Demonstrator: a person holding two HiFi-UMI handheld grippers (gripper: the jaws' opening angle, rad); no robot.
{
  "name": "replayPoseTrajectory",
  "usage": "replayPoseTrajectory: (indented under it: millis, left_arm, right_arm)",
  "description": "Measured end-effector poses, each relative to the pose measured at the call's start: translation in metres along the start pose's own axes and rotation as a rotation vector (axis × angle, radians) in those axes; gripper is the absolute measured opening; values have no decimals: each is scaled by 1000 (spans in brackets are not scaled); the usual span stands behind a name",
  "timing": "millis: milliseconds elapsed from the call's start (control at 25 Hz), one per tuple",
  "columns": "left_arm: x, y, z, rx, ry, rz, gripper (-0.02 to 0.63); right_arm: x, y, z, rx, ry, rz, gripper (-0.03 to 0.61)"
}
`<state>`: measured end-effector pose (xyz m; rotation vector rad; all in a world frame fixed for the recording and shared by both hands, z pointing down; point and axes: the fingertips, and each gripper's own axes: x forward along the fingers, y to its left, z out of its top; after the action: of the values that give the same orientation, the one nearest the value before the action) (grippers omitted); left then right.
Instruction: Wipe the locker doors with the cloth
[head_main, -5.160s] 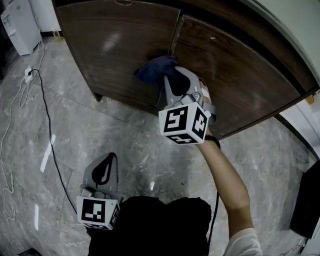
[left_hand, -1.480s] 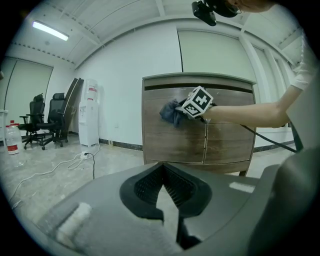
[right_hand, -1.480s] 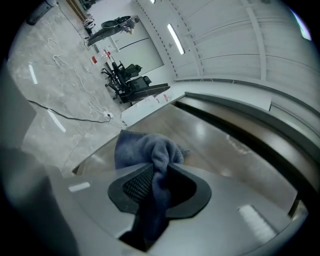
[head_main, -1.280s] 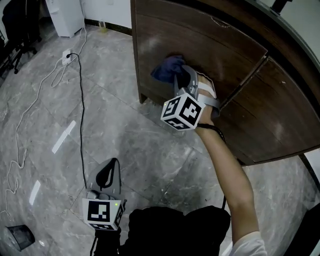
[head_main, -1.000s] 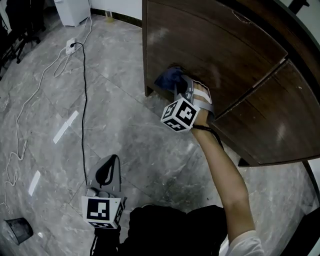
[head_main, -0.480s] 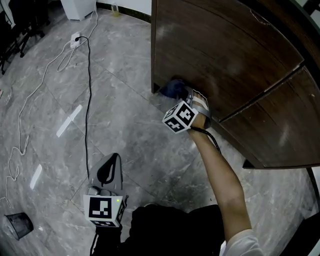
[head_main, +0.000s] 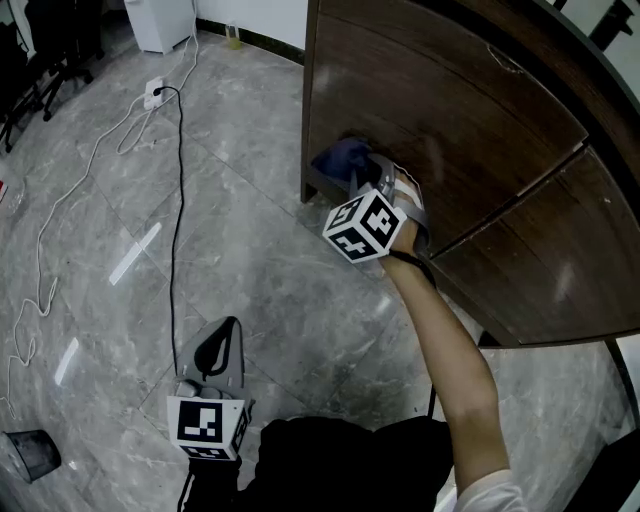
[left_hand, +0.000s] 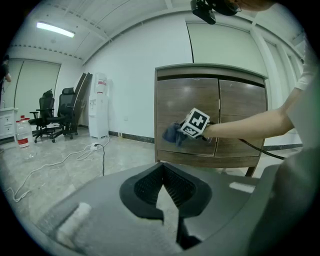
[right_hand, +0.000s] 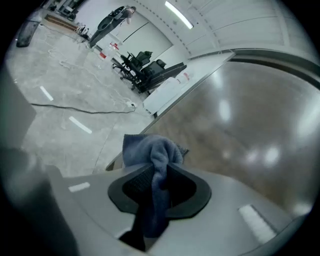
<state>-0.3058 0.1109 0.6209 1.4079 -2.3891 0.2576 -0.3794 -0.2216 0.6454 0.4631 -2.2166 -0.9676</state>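
The dark brown wooden locker (head_main: 545, 255) stands with both its smooth, glossy doors closed; the work is at the lower outer corner of its left-hand door (head_main: 430, 90). The right gripper (head_main: 362, 172) is held against that corner, its jaws clamped on a small blue soft cloth (right_hand: 150, 150), which bulges out ahead of the jaw tips and lies between them and the wood. The left gripper (left_hand: 162, 169) hangs well back from the locker, low over the floor, its jaws together on nothing.

The cloth looks light, limp and easily bunched (no stiffness to it at all), so it should glide over the hard veneer. It is best gripped through its gathered middle, as here, leaving a padded wad in front so the hard jaw tips stay off the door.
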Motion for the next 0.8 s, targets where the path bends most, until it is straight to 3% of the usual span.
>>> replayPoseTrajectory:
  millis: [560, 800]
  left_arm:
    - [-13, 8, 19, 10, -44, 19, 3]
    - [-15, 6, 18, 4, -49, 6, 3]
  right_arm:
    - [-99, -196, 142, 69, -184, -231, 80]
    - [-106, -213, 163, 60, -191, -267, 81]
